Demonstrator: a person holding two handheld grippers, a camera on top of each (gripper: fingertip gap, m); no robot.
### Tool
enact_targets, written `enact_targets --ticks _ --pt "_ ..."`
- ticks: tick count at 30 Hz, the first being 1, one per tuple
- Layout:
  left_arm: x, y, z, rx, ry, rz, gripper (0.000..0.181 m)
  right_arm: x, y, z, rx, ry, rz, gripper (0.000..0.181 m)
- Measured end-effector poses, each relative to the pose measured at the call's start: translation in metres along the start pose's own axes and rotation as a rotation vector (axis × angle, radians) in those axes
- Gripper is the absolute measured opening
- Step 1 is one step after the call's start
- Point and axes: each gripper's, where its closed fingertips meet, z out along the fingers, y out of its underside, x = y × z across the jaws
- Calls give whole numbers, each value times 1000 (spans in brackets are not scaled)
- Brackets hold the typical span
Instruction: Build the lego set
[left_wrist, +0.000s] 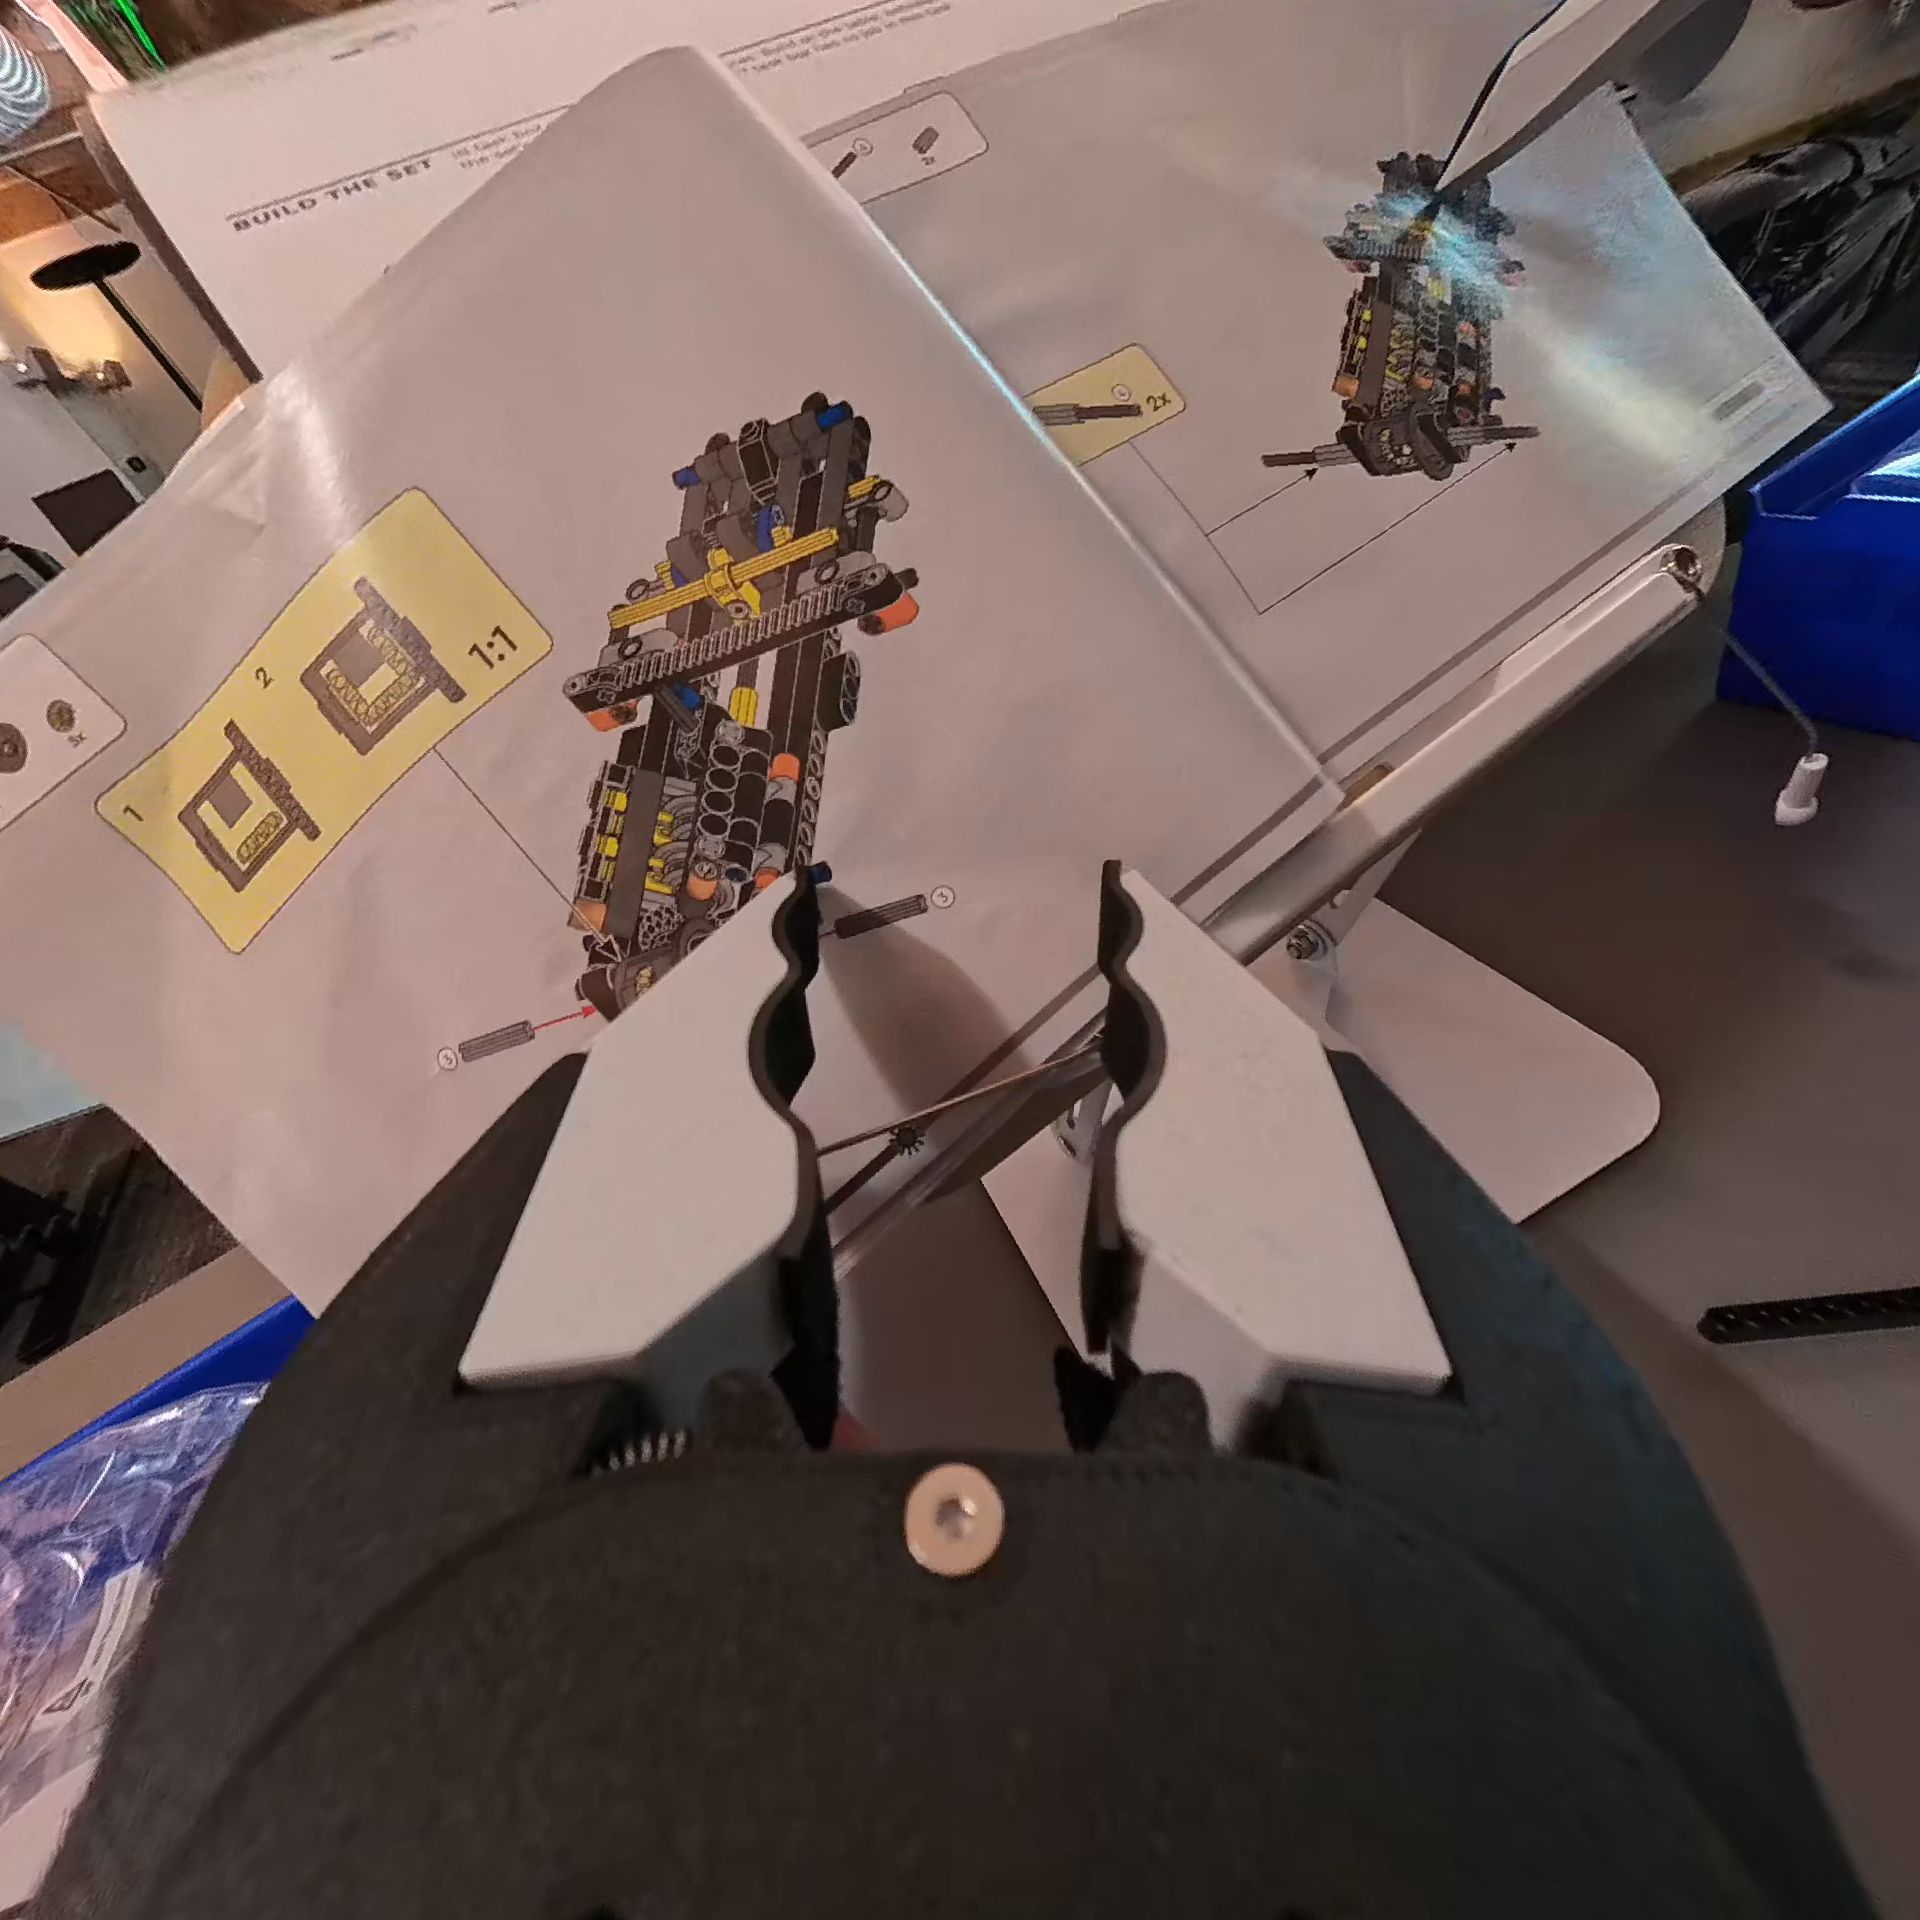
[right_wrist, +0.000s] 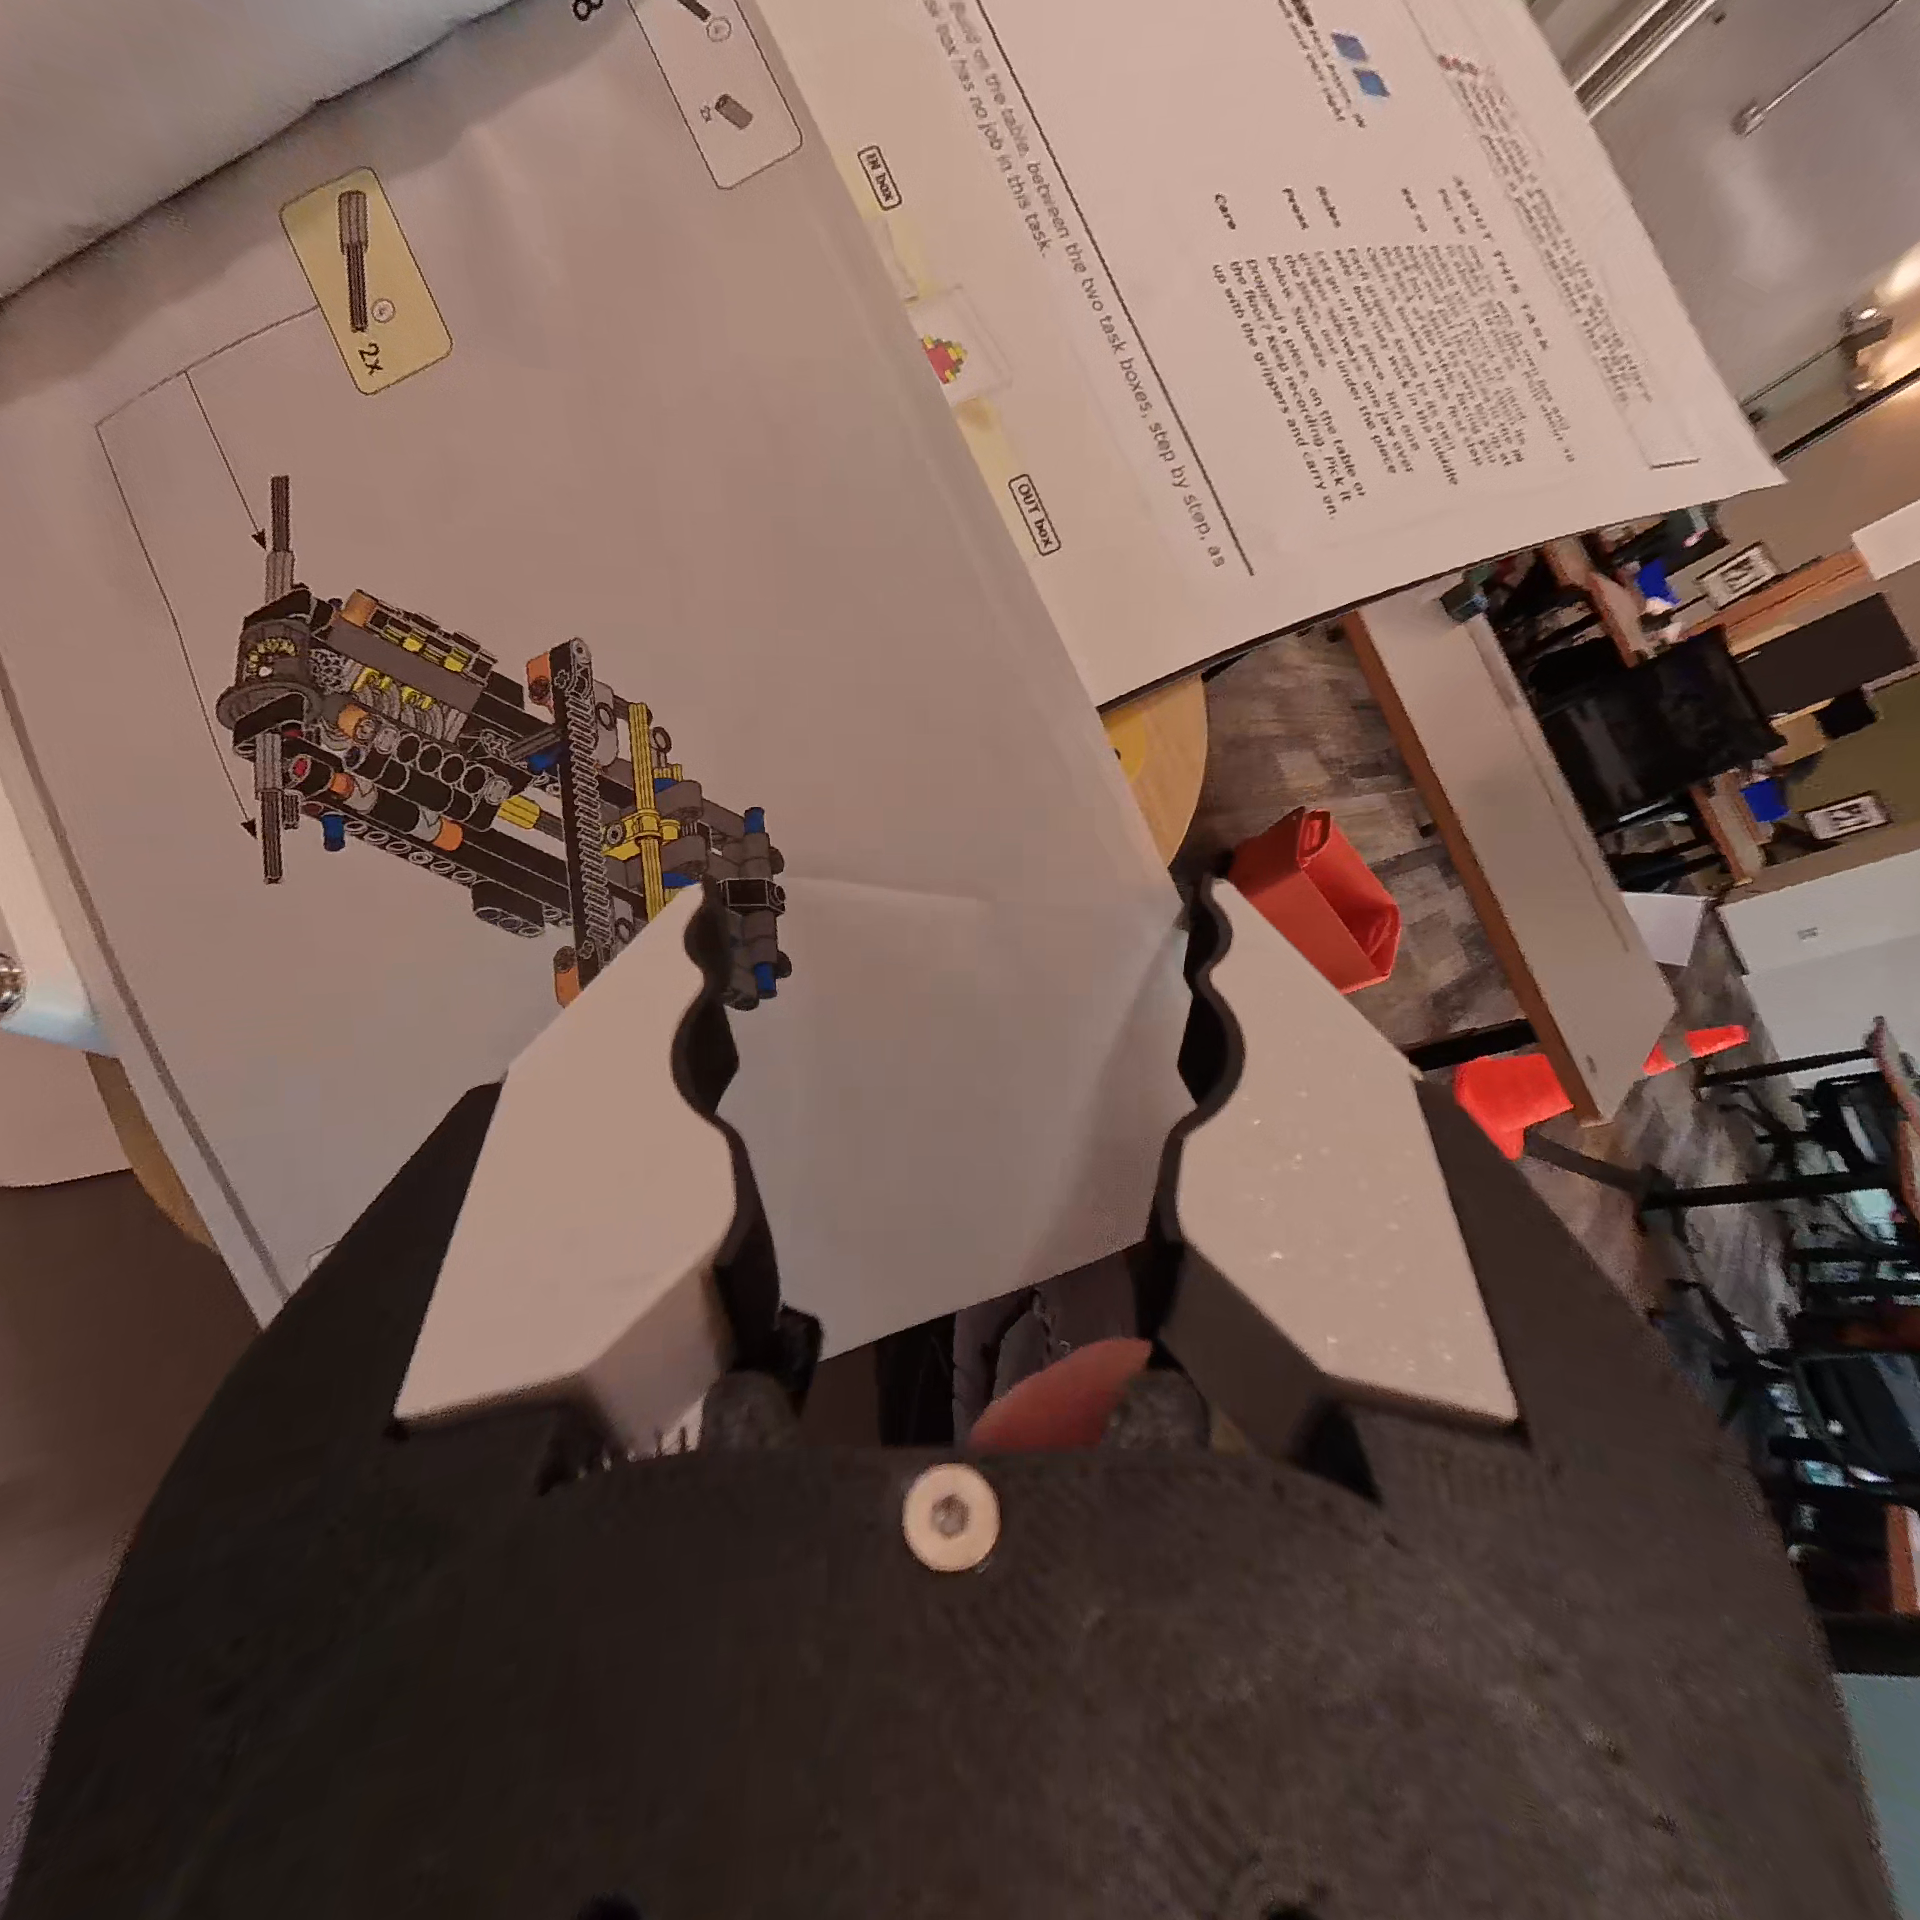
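The lego instruction booklet (left_wrist: 644, 416) stands open on a metal stand (left_wrist: 1455, 1049), its left page curled up, with drawings of a black, grey and yellow model. My left gripper (left_wrist: 956, 899) is open and empty, just in front of the lower part of that page. A black toothed lego beam (left_wrist: 1808, 1314) lies on the grey table to its right. In the right wrist view the booklet's right page (right_wrist: 623, 468) fills the left half. My right gripper (right_wrist: 956, 899) is open wide, with the page's lower corner lying behind its fingers. It holds nothing.
A blue bin (left_wrist: 1829, 582) stands right of the stand, and another blue bin with plastic bags (left_wrist: 135, 1507) is at lower left. A white cable end (left_wrist: 1803, 795) lies on the table. A printed sheet (right_wrist: 1351, 312) stands behind the booklet. A red container (right_wrist: 1320, 904) is on the floor beyond. My left tips are roughly 25 centimeters from the black toothed lego beam (left_wrist: 1808, 1314).
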Motion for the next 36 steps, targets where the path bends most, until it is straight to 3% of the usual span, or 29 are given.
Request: enact_targets --ticks 7,17,25,26,31,36 --pt "1 1 -2 4 2 -4 52 5 -5 -7 27 102 -94 75" --pt "1 1 -2 0 0 -7 52 -5 -1 -4 21 48 -55 53" --pt "0 -2 -6 -2 -10 -3 56 -21 -15 -32 63 142 -191 16" --pt "-1 -4 -8 -2 -16 2 59 -26 -18 -37 77 139 -196 4" --pt "11 -43 -18 94 -38 66 59 -49 -39 -58 134 140 -225 0" --pt "78 -83 -7 123 119 106 65 -80 -49 -59 113 77 -157 0"
